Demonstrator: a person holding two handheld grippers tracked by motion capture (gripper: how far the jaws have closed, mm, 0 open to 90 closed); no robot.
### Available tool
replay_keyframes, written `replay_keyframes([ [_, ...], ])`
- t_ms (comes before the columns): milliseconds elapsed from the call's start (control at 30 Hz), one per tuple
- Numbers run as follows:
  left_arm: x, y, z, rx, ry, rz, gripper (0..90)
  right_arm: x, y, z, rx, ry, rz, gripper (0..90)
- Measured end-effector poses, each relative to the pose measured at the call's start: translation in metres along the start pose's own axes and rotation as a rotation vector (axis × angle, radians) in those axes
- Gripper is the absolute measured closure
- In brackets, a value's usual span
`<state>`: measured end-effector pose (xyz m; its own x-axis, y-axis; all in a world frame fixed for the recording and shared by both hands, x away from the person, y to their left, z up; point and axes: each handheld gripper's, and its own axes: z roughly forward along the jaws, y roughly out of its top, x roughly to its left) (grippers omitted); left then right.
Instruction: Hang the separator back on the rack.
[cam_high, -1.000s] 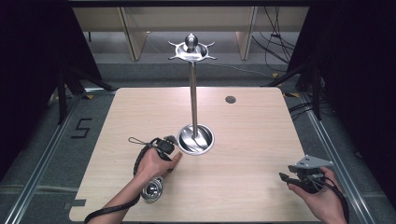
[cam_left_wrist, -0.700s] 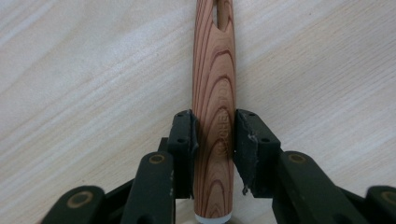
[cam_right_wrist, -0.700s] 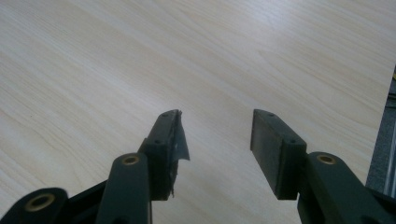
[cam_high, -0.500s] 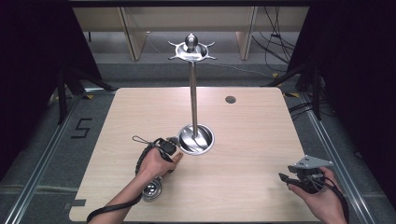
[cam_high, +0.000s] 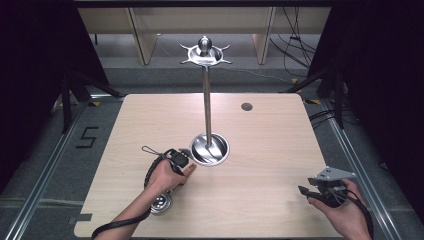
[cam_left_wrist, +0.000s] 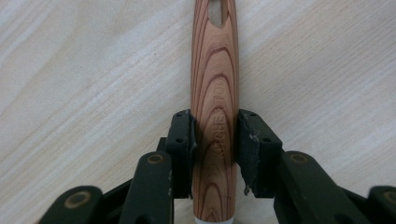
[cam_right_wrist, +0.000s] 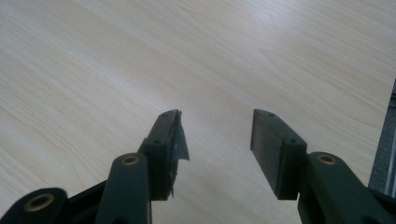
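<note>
Item: wooden-handled utensil (cam_left_wrist: 215, 107), low over the counter (cam_high: 280, 150) beside the stand's base (cam_high: 210, 149), clenched in my left gripper (cam_left_wrist: 215, 135). Right gripper (cam_right_wrist: 215, 135): fingers spread, nothing held. Handling: keep grip square, lift handle hole toward the hooks (cam_high: 206, 54)

Left claw (cam_high: 184, 162) beside steel stand (cam_high: 209, 148) base; right claw (cam_high: 306, 192) near table (cam_high: 270, 150) edge.

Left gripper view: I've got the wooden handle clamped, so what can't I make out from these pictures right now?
- Handle: both ends run past the frame's edges in the left gripper view, so what tool it belongs to is unclear.
- Lettering on the handle: the left pad shades it, too blurred to read.
- Left gripper: in the high view the hand covers the grip.
- Metal piece: wrist overlaps it.
</note>
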<state>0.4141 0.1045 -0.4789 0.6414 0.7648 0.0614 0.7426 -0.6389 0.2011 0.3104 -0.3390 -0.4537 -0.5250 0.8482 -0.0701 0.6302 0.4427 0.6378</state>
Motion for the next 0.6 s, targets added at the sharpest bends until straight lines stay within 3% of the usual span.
replay_keyframes([
  [133,0.000,0.001,-0.001,0.011,-0.006,0.002,67.5,0.001,0.000,0.000,0.002,-0.003,0.001,53.2],
  [167,0.001,-0.001,0.000,-0.014,-0.019,-0.010,67.6,0.000,0.000,0.000,0.002,-0.001,-0.001,53.2],
  [200,0.002,-0.001,-0.002,0.007,-0.031,-0.007,67.6,0.001,0.000,0.000,-0.005,0.000,0.013,53.2],
  [233,0.002,-0.002,-0.001,-0.007,-0.058,-0.012,67.7,0.001,0.000,0.000,0.001,0.001,0.019,53.2],
  [267,0.002,-0.002,-0.001,-0.007,-0.058,-0.012,67.7,0.001,0.000,0.000,0.001,0.001,0.019,53.2],
  [333,0.002,-0.007,-0.001,-0.033,-0.082,-0.019,67.7,0.001,0.000,0.000,0.005,0.003,0.014,53.3],
  [467,0.002,-0.011,-0.006,-0.075,-0.089,-0.034,67.7,0.001,0.000,0.000,-0.001,0.001,0.007,53.4],
  [533,0.002,-0.016,-0.009,-0.140,-0.098,-0.060,67.7,0.001,0.000,0.000,-0.002,0.000,0.006,53.5],
  [600,0.003,-0.018,-0.011,-0.151,-0.098,-0.054,67.7,0.001,0.000,0.000,-0.003,-0.001,0.007,53.6],
])
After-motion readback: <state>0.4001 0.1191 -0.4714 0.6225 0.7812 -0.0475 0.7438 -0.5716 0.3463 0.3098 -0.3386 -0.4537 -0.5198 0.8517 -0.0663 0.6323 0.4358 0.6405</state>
